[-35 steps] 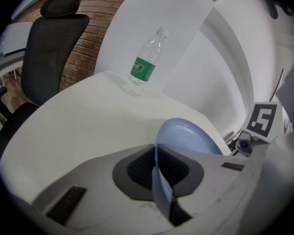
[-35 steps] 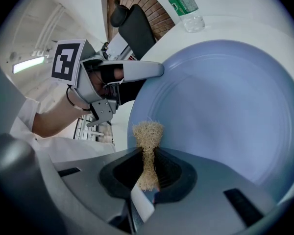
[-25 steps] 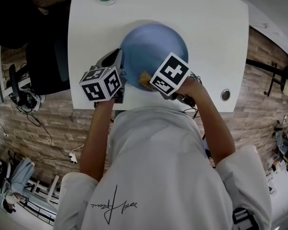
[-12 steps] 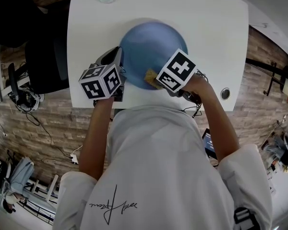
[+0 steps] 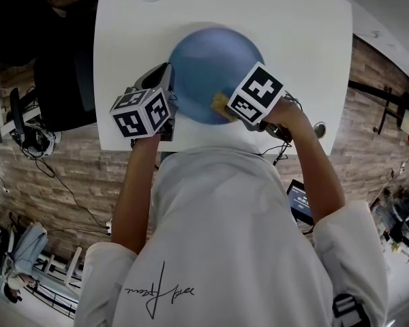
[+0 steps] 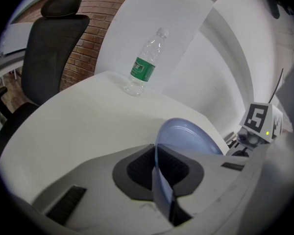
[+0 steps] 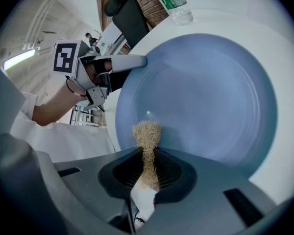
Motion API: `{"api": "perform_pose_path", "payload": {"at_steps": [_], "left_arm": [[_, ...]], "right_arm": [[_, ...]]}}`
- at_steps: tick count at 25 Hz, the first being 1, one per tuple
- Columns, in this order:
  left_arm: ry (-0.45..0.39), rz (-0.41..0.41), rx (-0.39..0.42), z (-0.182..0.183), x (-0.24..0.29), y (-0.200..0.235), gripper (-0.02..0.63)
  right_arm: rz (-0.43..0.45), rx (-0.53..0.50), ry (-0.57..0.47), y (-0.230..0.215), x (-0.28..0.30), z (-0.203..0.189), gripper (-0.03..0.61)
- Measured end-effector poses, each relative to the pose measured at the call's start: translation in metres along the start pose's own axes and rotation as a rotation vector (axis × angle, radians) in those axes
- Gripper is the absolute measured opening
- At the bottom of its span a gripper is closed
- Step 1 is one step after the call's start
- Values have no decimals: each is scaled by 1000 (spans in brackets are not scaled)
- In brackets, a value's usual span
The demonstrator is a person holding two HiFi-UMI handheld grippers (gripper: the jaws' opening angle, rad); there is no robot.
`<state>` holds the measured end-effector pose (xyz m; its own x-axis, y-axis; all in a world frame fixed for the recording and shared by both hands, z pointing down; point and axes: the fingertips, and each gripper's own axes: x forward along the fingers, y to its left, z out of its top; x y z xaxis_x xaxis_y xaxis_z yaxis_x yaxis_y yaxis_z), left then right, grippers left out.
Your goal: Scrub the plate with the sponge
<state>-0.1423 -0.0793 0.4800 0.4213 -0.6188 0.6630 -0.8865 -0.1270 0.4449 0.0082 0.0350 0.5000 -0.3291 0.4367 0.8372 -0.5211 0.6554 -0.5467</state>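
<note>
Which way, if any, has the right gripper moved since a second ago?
Yes: the right gripper slid rightward over the plate, toward the table grommet.

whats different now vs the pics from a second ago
The right tongs, shut on the sponge, slid it along the near part of the plate, toward the right of the head view. Nothing was taken hold of or let go. The left tongs stayed clamped on the plate's rim, and the plate and the bottle kept their places.
</note>
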Motion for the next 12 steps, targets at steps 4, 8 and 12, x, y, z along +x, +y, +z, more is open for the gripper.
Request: {"api": "perform_pose_path", "payload": {"at_steps": [4, 8, 12], "left_arm": [[1, -2, 1, 0, 0, 2, 23], [4, -6, 3, 1, 0, 2, 23], [5, -5, 7, 1, 0, 1, 23]], "right_arm": [[-38, -16, 20, -4, -3, 0, 48], [-65, -35, 34, -8, -6, -1, 48], [-89, -48, 42, -14, -10, -4, 48]]}}
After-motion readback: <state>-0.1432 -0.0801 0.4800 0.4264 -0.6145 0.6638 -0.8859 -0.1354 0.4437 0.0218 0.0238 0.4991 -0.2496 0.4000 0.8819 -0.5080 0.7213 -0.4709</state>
